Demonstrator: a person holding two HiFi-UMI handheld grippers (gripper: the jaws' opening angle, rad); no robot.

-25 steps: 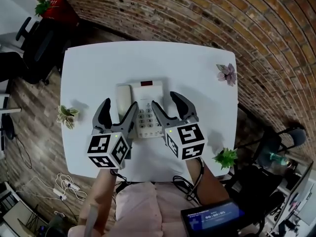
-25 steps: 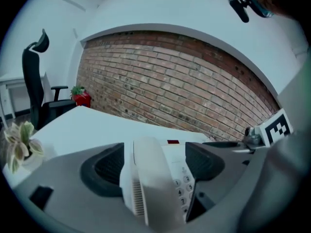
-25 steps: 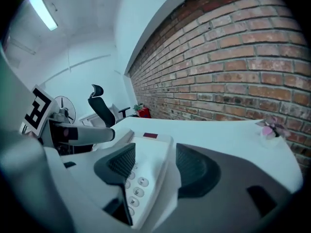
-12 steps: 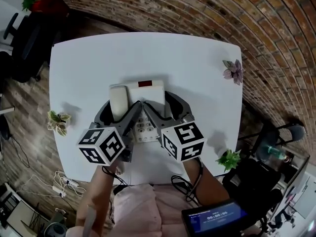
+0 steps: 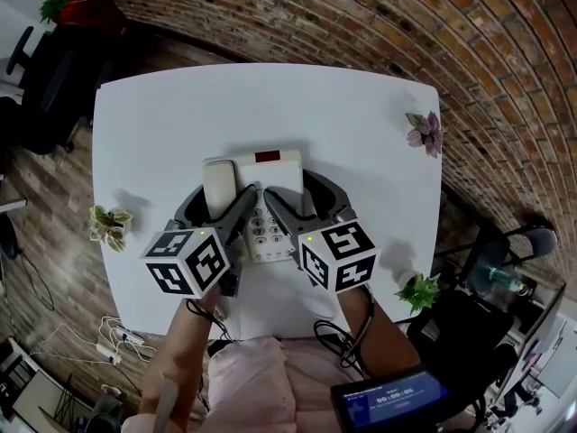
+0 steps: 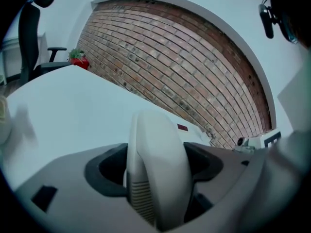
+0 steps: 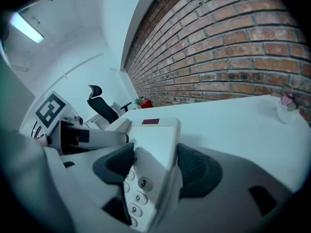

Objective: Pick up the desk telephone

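Left gripper fingers clamp the handset; right gripper fingers pinch the phone by its keypad side. The grip looks set. Next, I judge, comes a level, matched lift clear of the counter.

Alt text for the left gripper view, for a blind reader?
The left claw grips the white handset of a desk telephone from both sides. A white table and a brick wall lie beyond.

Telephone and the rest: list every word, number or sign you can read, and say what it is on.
"3": key on the telephone
"6": key below it
"9": next key down
Digits on the screen: too blurred to read
Markers on the cubes: patterns, no words
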